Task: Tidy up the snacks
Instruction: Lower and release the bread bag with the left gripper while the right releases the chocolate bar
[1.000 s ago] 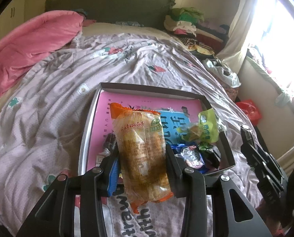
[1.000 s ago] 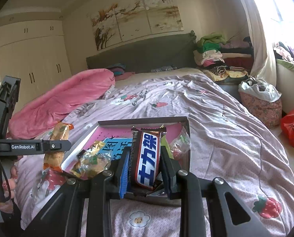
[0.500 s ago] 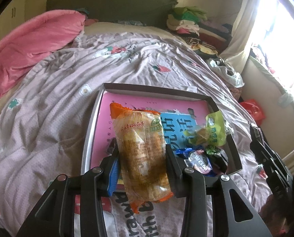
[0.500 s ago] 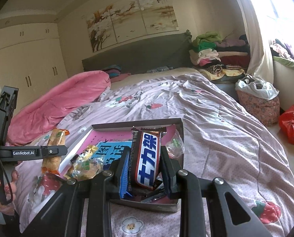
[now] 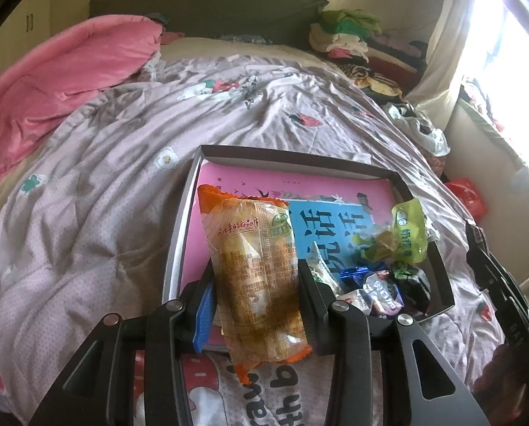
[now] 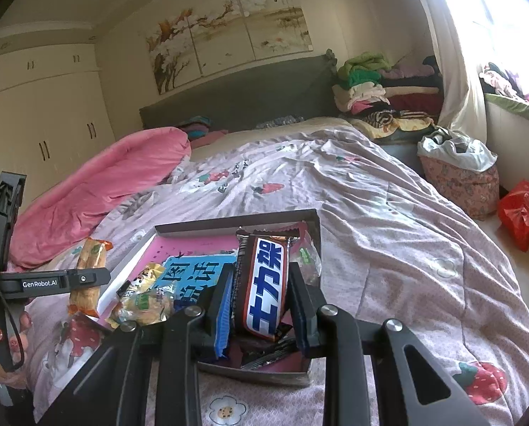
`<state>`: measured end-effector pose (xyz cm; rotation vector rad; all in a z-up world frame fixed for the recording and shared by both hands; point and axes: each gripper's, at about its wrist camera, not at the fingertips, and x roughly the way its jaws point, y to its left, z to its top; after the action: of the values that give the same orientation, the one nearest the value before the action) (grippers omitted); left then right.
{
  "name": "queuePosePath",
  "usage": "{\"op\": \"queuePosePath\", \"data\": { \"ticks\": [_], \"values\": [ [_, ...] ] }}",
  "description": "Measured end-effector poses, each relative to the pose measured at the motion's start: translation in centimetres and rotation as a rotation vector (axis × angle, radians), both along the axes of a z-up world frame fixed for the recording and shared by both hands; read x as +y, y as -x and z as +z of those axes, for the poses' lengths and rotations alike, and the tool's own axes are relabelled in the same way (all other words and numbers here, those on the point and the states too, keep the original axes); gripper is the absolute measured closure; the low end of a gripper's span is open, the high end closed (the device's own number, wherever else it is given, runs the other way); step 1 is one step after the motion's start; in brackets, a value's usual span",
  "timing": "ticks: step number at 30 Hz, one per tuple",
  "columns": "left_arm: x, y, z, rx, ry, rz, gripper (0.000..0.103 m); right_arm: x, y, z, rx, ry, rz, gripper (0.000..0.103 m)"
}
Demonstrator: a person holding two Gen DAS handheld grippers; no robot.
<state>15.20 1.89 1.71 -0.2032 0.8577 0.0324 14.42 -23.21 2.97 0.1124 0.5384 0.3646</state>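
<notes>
Snacks fill both of your tools. Your left gripper (image 5: 255, 284) is clamped on an orange-edged clear snack packet (image 5: 255, 266), held lengthwise between the jaws above the near left edge of the grey tray (image 5: 189, 195). Your right gripper (image 6: 260, 294) is clenched on a brown chocolate bar (image 6: 264, 284) with a blue and white label, held upright over the tray's near right corner. The tray rests on the lilac strawberry-print quilt (image 5: 87, 195), lined with a pink and blue printed sheet (image 5: 299, 191). A green-wrapped snack (image 5: 406, 234) and several small dark wrapped sweets (image 5: 381, 284) lie heaped at the tray's right side. A pink duvet (image 6: 97, 191) is bunched at the bed's far left.
</notes>
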Motion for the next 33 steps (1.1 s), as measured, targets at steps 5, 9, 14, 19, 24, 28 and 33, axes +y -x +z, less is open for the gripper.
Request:
{"op": "queuePosePath", "data": {
  "ticks": [5,9,14,19,24,28,33],
  "values": [
    [-0.3,-0.3,-0.2,-0.006,-0.012,-0.011,0.061,0.6,-0.4,-0.1,-0.003,0.012,0.008,0.074],
    [-0.5,-0.7,-0.6,0.002,-0.015,-0.016,0.061,1.0,-0.7,-0.4,0.009,0.014,0.018,0.074],
    [-0.8,-1.0,-0.9,0.009,-0.022,-0.024,0.061,1.6,-0.8,-0.6,0.008,0.020,0.033,0.074],
    [-1.0,-1.2,-1.2,0.015,-0.027,-0.033,0.061,2.3,-1.0,-0.4,0.007,0.022,0.049,0.074],
    [-1.2,-1.4,-1.8,0.027,-0.021,-0.036,0.061,3.3,-1.1,-0.4,0.005,0.025,0.065,0.074],
    [-1.6,-1.5,-2.2,0.035,-0.024,-0.045,0.061,4.1,-1.2,-0.5,0.009,0.028,0.079,0.074],
    [-2.0,-1.6,-2.5,0.044,-0.029,-0.056,0.061,4.9,-1.2,-0.8,0.008,0.041,0.103,0.074]
  ]
}}
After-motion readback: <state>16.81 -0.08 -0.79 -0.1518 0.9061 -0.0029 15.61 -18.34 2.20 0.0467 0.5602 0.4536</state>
